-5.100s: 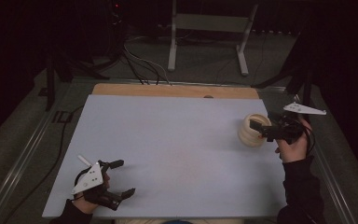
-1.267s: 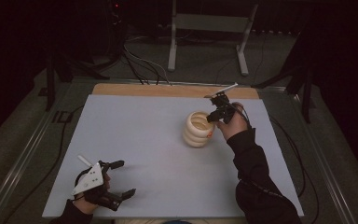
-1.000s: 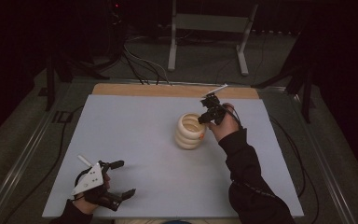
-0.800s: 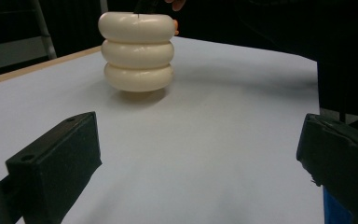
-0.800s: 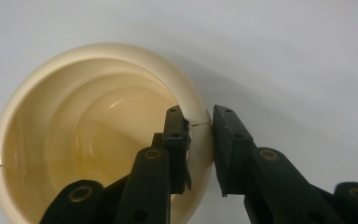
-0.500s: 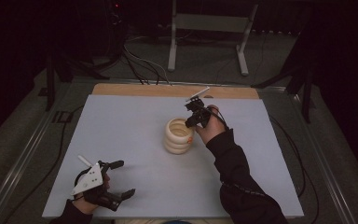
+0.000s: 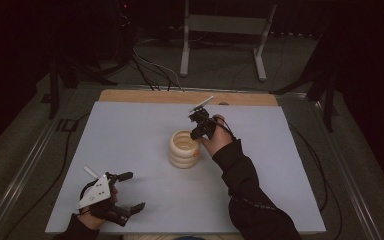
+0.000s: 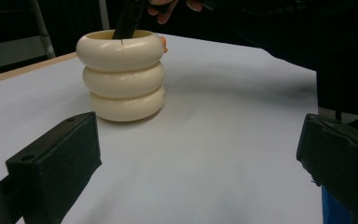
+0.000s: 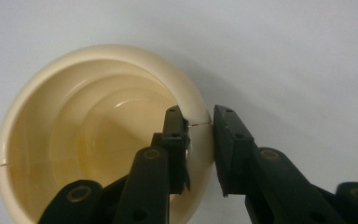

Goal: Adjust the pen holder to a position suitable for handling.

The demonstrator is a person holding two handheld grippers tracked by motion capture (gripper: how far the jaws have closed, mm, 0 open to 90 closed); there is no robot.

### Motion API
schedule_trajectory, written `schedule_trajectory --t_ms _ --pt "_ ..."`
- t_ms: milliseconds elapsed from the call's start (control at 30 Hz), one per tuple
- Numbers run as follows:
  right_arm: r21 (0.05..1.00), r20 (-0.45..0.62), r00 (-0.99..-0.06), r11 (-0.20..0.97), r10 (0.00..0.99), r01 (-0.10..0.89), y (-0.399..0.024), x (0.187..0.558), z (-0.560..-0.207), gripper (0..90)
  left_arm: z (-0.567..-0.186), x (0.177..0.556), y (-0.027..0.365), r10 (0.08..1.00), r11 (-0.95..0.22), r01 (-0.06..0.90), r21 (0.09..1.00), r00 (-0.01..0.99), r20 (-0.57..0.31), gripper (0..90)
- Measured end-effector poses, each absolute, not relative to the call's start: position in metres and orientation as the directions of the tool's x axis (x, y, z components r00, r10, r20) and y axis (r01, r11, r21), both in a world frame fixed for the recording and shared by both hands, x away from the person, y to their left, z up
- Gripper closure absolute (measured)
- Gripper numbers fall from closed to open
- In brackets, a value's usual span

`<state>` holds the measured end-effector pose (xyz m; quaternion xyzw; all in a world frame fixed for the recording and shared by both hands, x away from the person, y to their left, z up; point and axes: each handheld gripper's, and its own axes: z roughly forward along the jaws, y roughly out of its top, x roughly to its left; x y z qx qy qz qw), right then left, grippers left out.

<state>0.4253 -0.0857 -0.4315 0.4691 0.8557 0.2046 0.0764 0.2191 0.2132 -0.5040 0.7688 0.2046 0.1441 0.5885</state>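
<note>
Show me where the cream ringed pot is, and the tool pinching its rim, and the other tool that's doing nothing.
cream ringed pot [image 7: 182, 154]: high view, its outer wall.
right gripper [image 9: 199, 140]: right gripper view, between its tips, shut on the pot's rim.
left gripper [image 7: 130, 191]: high view, between its open tips.

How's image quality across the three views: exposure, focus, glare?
High view: dim, surroundings near black, lit grey table readable, soft. Left gripper view: cream ribbed cup fairly sharp, its own jaws blurred up close. Right gripper view: well lit, right gripper on the cup rim crisp, small highlights inside the cup, soft shadow beside it.
</note>
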Motion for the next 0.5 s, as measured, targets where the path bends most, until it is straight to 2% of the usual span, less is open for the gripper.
schedule_trajectory --t_ms 200,500 --pt "0.417 0.075 -0.561 0.485 0.825 0.769 -0.082 0.424 -0.429 72.3 -0.504 0.219 0.213 0.483 -0.223 0.143 0.964 0.875 -0.018 0.1" --pt "0.452 0.084 -0.578 0.486 0.812 0.748 -0.084 0.422 -0.42 54.3 -0.504 0.219 0.213 0.484 -0.226 0.143 0.964 0.875 -0.017 0.1"
